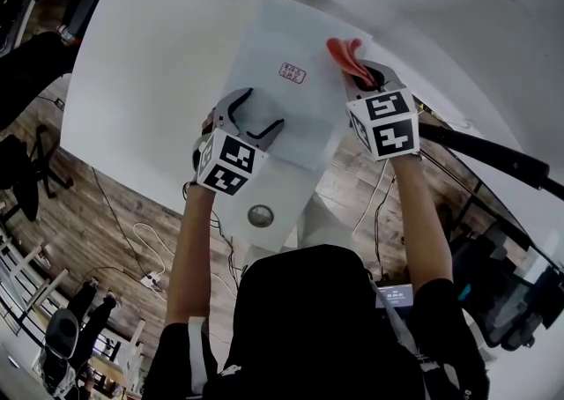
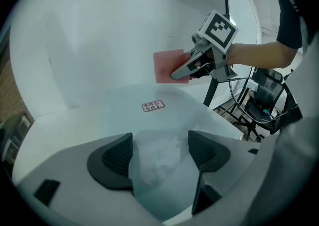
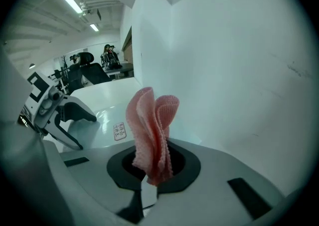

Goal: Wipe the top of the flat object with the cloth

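Flat object [image 1: 284, 112]: pale translucent sheet lying flat on the white table [image 1: 145, 81], at 12 o'clock from the person in the head view; long axis runs roughly 1 to 7 o'clock, far short edge toward the wall, near short edge overhanging the table's near side; red-printed label [image 1: 293, 73] on its top face, just past centre toward 12 o'clock. Left gripper [image 1: 254, 116] sits over the sheet's near-left corner at about 7 o'clock of it; jaws wide apart, nothing clamped, and the left gripper view shows only the sheet's surface in the gap between the dark pads [image 2: 115, 159]; can't tell whether the tips touch the sheet. Right gripper [image 1: 364, 72] is at the sheet's right long edge, about 2 o'clock of the label; jaws closed tight on the pink cloth [image 3: 152, 125], which stands up out of them in bunched folds, free end pointing toward 11 o'clock in the head view; cloth appears raised off the sheet's top.
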The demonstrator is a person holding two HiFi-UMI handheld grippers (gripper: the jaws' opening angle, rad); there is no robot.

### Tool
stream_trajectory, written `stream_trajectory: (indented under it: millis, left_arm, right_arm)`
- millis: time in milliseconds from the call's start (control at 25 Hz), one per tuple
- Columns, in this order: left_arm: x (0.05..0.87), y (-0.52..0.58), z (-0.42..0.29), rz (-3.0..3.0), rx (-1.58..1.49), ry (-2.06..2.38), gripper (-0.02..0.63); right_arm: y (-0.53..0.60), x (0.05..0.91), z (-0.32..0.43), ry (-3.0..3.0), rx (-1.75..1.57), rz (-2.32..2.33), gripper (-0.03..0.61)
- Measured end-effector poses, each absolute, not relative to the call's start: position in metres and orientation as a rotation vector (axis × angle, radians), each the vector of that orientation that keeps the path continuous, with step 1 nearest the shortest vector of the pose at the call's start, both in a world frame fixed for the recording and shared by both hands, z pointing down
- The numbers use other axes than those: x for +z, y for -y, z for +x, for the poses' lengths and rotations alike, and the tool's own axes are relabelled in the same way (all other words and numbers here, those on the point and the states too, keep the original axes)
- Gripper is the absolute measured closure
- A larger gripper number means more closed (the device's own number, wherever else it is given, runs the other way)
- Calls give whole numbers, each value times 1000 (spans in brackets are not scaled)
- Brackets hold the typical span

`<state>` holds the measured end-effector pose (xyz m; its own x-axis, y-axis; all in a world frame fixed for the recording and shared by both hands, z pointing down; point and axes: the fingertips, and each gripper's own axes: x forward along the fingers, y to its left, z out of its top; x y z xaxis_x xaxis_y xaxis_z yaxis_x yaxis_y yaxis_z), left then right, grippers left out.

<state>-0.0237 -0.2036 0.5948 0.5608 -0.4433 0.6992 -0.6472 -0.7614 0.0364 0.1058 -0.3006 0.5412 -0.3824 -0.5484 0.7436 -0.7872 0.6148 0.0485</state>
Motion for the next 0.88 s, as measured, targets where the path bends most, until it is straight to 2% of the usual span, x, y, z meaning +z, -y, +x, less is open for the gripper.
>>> stream_trajectory:
  millis: [400, 880]
  left_arm:
    - [594, 204, -25, 2489, 994, 876, 272]
    - [595, 203, -24, 2484, 1001, 874, 272]
  right_arm:
    - [292, 579, 101, 2005, 471, 973, 534]
    - [291, 583, 96, 1994, 541, 963, 534]
